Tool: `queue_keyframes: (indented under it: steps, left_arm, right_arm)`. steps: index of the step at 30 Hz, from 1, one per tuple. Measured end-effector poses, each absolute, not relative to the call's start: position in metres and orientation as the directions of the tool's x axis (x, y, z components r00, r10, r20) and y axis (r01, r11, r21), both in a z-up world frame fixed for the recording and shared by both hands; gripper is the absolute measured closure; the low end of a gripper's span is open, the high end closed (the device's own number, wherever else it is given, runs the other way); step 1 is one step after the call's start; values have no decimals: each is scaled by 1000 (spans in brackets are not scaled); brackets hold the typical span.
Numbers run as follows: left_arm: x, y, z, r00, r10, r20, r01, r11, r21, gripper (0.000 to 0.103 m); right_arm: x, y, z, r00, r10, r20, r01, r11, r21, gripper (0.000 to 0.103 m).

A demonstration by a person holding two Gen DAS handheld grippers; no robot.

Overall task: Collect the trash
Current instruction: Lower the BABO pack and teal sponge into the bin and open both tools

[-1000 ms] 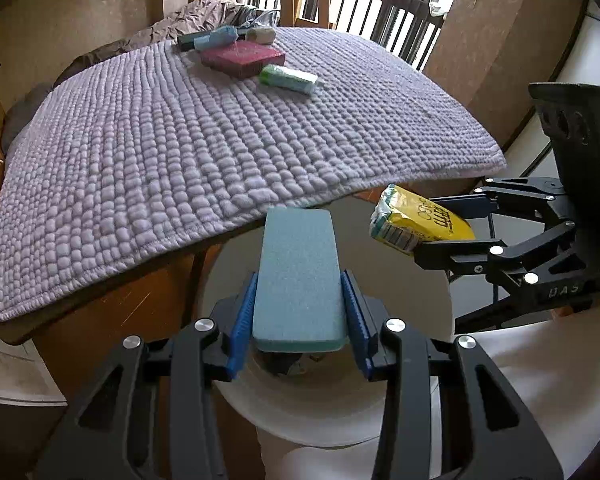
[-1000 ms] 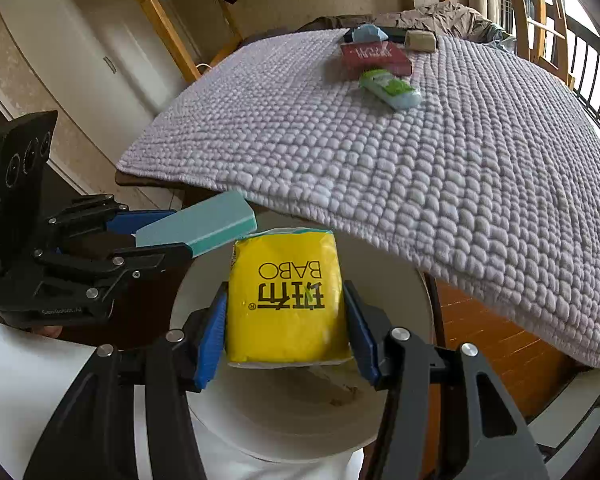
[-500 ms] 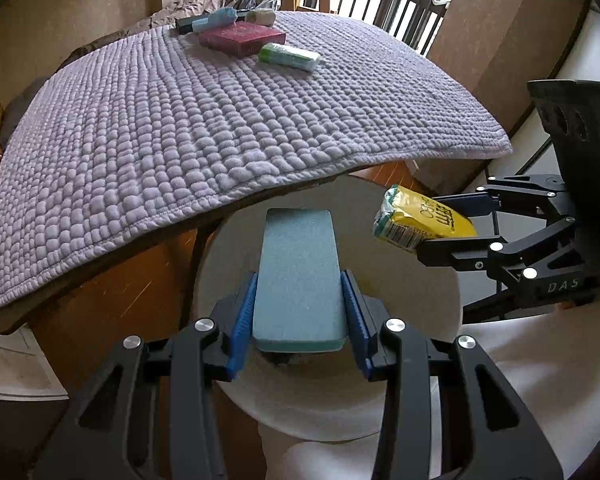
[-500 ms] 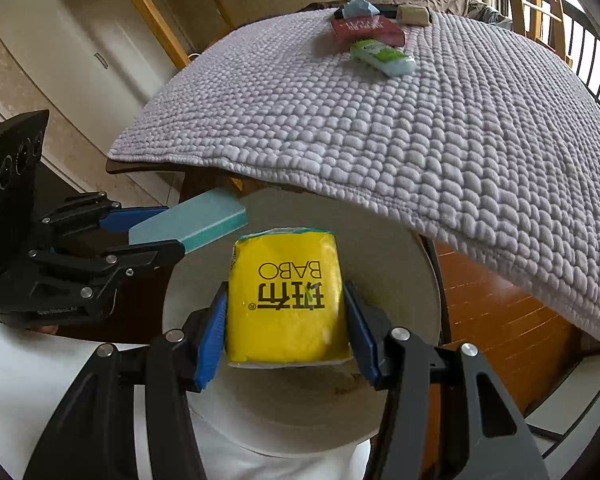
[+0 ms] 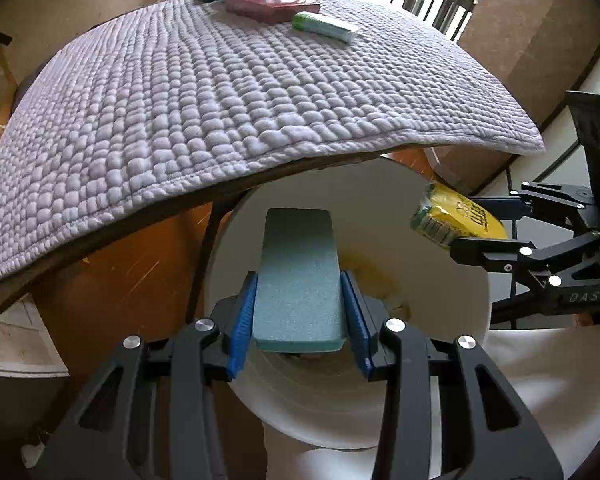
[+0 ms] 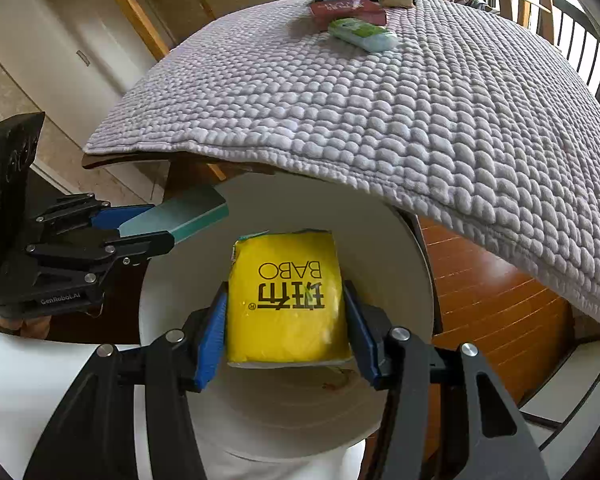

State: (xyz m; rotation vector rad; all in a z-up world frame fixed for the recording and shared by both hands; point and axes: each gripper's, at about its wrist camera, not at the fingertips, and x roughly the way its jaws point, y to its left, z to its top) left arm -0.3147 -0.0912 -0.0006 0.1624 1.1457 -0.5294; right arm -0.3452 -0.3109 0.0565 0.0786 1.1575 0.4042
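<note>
over the round white bin (image 5: pixel 440 240), left tongs (image 5: pixel 300 312) pinch a grainy teal slab (image 5: pixel 298 272).

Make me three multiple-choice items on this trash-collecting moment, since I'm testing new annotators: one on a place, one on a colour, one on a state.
1. Where is the teal block?
A. On the quilted cover
B. Over the white bin's opening, between the left gripper's pads
C. On the wooden floor

2. What colour is the packet in the right gripper?
A. Yellow
B. Red
C. Purple

3. What state is the left gripper in?
A. Open and empty
B. Shut on the teal block
C. Out of view

Answers: 1 B, the block sits between the blue pads above the white bin. 2 A, the wrapper is yellow with dark print. 3 B, both pads press the block's sides.
</note>
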Motion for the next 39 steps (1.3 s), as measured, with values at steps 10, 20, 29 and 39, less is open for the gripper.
queue_keyframes:
  steps: [10, 20, 29, 39]
  left_arm:
    - [-318, -88, -19, 313, -279, -908, 451, 885, -117, 60]
    - [-305, -100, -34, 308, -269, -912, 462, 881, -104, 60]
    - [-288, -107, -41, 305, -260, -916, 468, 879, -94, 60]
    - [-269, -116, -54, 301, -259, -918, 479, 873, -89, 60]
  right_arm:
    - [-335, -308, 41, 338, 337, -879, -245, 933, 263, 50]
    - [-339, -298, 25, 323, 324, -889, -246, 936, 252, 50]
    - [-338, -297, 13, 316, 324, -892, -241, 936, 256, 50]
    - [-328, -298, 12, 306, 323, -896, -238, 937, 257, 50]
